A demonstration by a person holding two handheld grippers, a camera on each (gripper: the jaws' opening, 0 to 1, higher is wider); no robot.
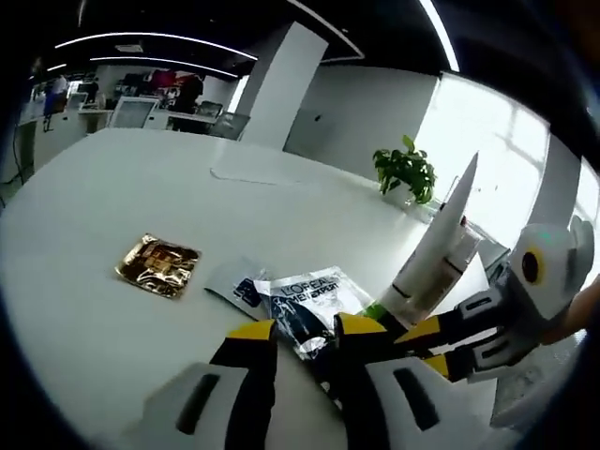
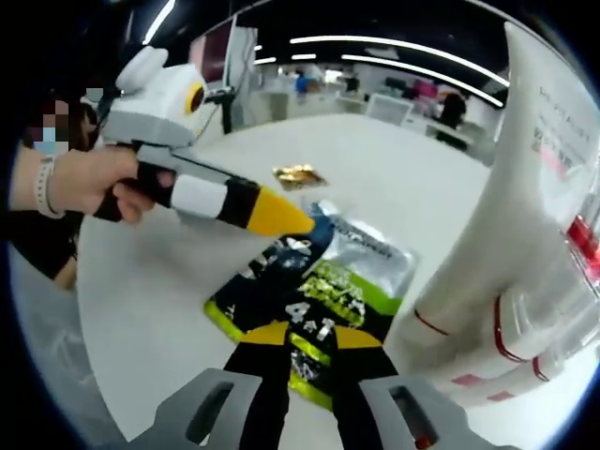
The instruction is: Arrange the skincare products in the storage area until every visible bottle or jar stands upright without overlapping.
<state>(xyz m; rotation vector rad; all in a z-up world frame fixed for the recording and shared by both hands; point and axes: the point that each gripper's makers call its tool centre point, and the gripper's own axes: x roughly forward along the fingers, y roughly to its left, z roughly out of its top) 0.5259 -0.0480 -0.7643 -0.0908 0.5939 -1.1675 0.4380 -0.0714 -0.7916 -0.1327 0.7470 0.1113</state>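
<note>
Reaching over a white table, both tongs hovered above a loose pile of flat packets.

Left tongs: yellow-tipped jaws stood spread, nothing between them. In the right gripper view the same tool came in from the left, held in a person's hand, its tip just over the packets.

Right tongs: yellow tips lay close together low over a dark sachet with green print; whether they pinched it or merely sat above it could not be told.

Silver pouch with dark lettering: lying flat, overlapping the other packets and lying partly under the dark sachet. A smaller pale packet lay touching its edge.

White tube: tall, tapering to a flat crimped top, standing roughly upright on its cap at the pile's far side, near the right tongs.

Gold foil sachet: flat, alone, well apart from the rest.

Potted plant: at the table's far edge, not part of the job.

Condition: little arranged yet; packets overlapped, only the tube stood.

Hazards, as judged: the tube looked top-heavy and close to both tools, so a sideways nudge could topple it. Thin glossy packets would likely slip from the jaws or flop instead of standing. Two tools crowding one pile could collide.
</note>
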